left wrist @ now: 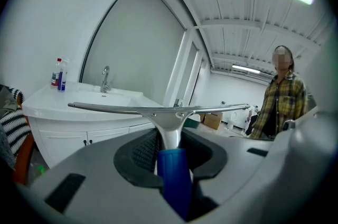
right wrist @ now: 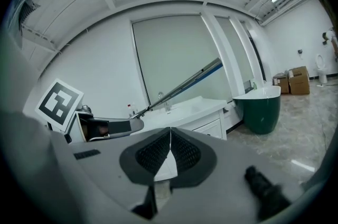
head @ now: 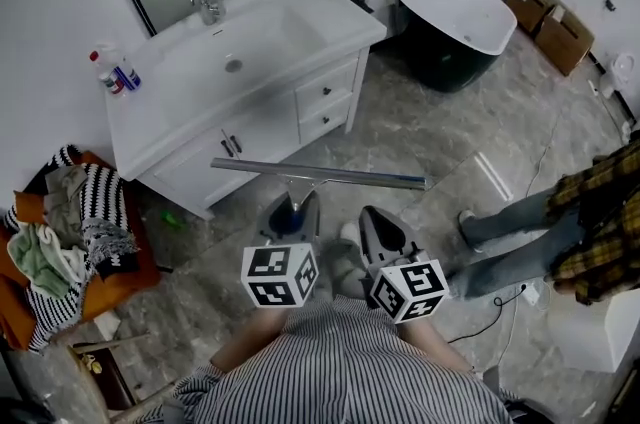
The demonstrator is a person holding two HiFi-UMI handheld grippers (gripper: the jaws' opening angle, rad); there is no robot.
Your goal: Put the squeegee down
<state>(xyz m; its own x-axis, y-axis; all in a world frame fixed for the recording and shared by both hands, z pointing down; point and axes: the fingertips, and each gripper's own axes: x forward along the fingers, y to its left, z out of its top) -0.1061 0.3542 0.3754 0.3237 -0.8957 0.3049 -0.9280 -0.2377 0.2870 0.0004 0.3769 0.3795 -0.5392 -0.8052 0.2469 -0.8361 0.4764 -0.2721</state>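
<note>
My left gripper (head: 292, 204) is shut on the blue handle (left wrist: 174, 178) of a squeegee. Its long metal blade (head: 320, 174) lies level across the air in front of me, over the floor before the vanity. In the left gripper view the blade (left wrist: 158, 108) spans the frame with the white vanity (left wrist: 79, 112) behind it. The right gripper (head: 385, 227) hangs beside the left one, its jaws pressed together with nothing between them. In the right gripper view the squeegee blade (right wrist: 185, 83) slants across in front of the mirror and the left gripper (right wrist: 105, 128) shows at the left.
A white vanity (head: 290, 82) with sink, faucet (head: 203, 2) and spray bottles (head: 115, 72) stands ahead left. A dark tub (head: 455, 27) is at the back right, with cardboard boxes (head: 548, 22) beyond. A person in a plaid shirt (head: 595, 222) stands right. A laundry-filled chair (head: 65, 242) sits left.
</note>
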